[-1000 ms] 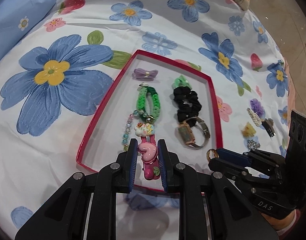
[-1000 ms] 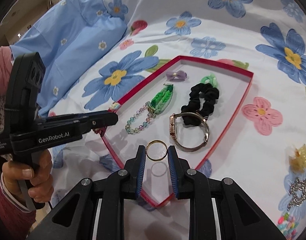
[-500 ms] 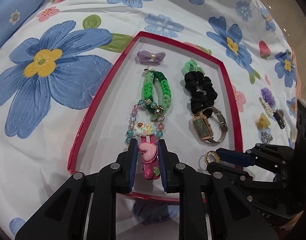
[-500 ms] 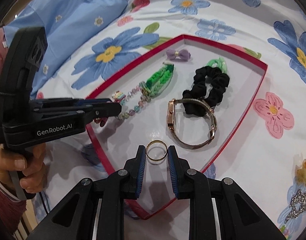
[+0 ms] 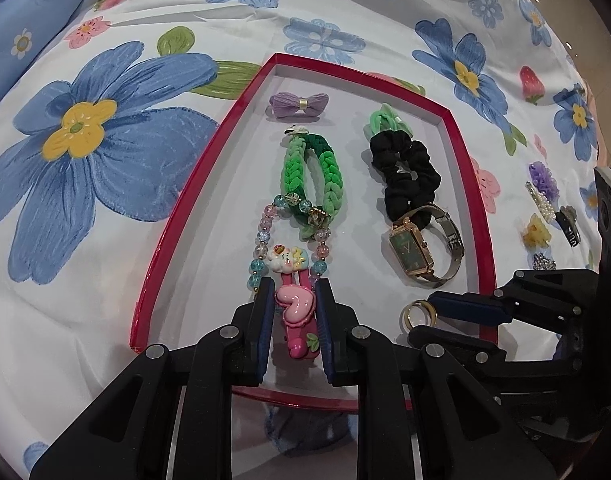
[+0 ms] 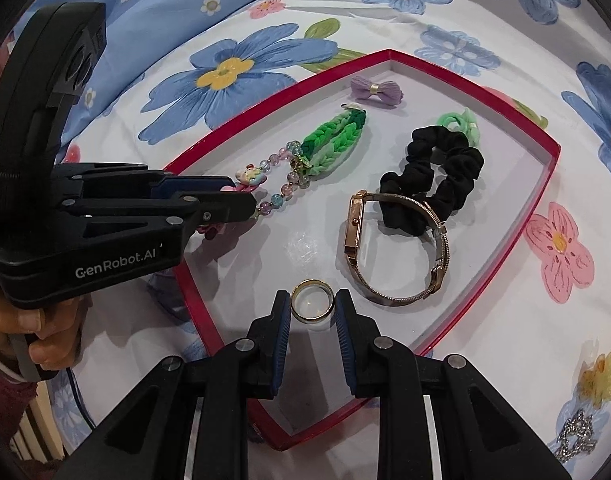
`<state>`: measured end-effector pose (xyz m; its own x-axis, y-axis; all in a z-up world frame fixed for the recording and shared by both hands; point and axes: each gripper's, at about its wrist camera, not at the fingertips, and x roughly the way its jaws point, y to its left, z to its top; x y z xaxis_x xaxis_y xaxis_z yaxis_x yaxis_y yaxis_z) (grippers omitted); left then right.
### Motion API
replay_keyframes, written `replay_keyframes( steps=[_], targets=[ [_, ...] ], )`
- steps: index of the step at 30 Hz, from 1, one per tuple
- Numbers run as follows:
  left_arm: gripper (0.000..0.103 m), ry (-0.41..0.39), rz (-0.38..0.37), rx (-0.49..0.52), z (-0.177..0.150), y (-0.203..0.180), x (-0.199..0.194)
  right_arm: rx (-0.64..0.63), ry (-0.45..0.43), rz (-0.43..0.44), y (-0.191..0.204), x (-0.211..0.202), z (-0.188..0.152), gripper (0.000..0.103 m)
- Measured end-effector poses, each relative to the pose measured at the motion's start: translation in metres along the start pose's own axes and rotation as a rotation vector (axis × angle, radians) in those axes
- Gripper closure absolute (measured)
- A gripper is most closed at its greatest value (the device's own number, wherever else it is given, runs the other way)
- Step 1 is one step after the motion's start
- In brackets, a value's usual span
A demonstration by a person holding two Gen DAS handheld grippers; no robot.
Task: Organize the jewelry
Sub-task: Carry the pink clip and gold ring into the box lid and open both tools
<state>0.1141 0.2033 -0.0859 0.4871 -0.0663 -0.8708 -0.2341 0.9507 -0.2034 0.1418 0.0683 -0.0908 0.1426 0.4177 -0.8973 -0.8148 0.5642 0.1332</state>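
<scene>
A red-rimmed white tray (image 5: pixel 177 216) (image 6: pixel 545 184) lies on a floral bedspread. My left gripper (image 5: pixel 294 304) is shut on a pink heart hair clip (image 5: pixel 295 312), held low over the tray's near end just behind a beaded bracelet (image 5: pixel 265 232). My right gripper (image 6: pixel 312 300) is shut on a gold ring (image 6: pixel 312 300) (image 5: pixel 417 314) over the tray's near right part, beside a gold watch (image 6: pixel 393 248) (image 5: pixel 421 244). Further in lie a green braided bracelet (image 5: pixel 313 176), a black scrunchie (image 5: pixel 409 172), a green hair tie (image 5: pixel 385 118) and a purple bow (image 5: pixel 299 104).
Loose pieces lie on the bedspread right of the tray: a yellow claw clip (image 6: pixel 597 376) (image 5: pixel 536 234), a rhinestone clip (image 6: pixel 577 440), a pearl clip (image 5: pixel 541 204) and a purple flower clip (image 5: pixel 543 176). A blue pillow (image 6: pixel 153 8) lies at the far left. A hand (image 6: pixel 45 320) grips the left gripper's handle.
Both grippers have sunk closer to the tray, carrying the hair clip and the ring further in over its near end. Both grips look unchanged.
</scene>
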Motion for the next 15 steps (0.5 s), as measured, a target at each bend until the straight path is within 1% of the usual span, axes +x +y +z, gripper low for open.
replay_keyframes(
  steps=[2, 15],
  targets=[
    [0.085, -0.002, 0.005, 0.000, -0.0002, -0.0008, 0.0000, 0.001, 0.001, 0.006, -0.0009, 0.0001, 0.0002, 0.079],
    [0.084, 0.002, 0.025, 0.006, 0.0004, -0.0020, 0.0023, -0.020, -0.001, -0.022, 0.0047, 0.0010, -0.0004, 0.079]
  ],
)
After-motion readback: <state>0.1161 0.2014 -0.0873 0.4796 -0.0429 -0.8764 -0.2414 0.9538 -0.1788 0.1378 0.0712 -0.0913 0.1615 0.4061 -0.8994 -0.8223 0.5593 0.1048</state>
